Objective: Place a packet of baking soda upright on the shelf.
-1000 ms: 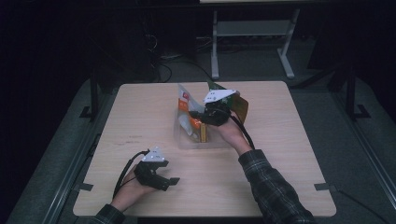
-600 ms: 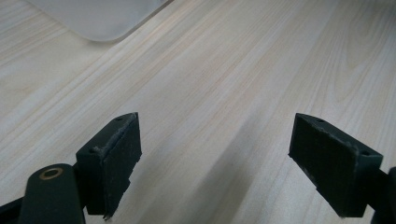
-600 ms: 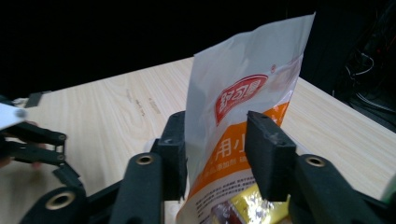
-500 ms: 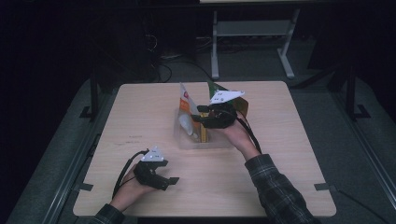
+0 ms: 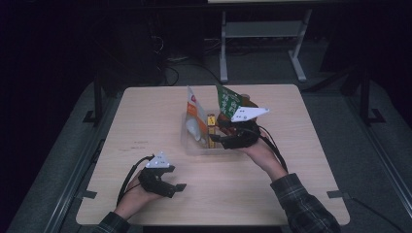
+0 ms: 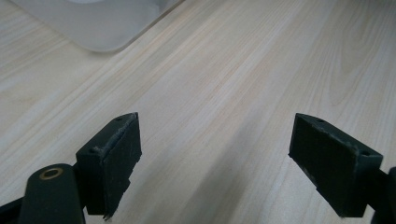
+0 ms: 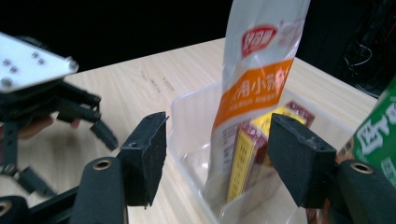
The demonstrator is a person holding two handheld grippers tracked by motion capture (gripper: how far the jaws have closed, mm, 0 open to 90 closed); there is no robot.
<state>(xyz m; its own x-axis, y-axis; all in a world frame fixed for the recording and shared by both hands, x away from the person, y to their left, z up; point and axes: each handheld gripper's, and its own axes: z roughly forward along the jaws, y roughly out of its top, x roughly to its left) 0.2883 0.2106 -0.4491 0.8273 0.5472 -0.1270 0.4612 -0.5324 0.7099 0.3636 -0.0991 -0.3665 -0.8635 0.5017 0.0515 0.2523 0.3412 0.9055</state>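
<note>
Clear bin [image 5: 194, 145] at centre of high view on counter [image 5: 145, 111], holding white-orange pouch [image 5: 195, 114], green pouch [image 5: 228, 102], yellow boxes [image 7: 243, 158]. Right gripper [image 5: 218, 137] jaws just been opening, nothing between them, beside bin's right edge. Judgement: back straight out so upright pouches stay standing. Left gripper [image 5: 180, 187] lower left, jaws spread, empty.

1 clear bin [image 5: 190, 145], 2 pouches [image 5: 195, 116], 2 grippers [image 5: 160, 177]
</note>
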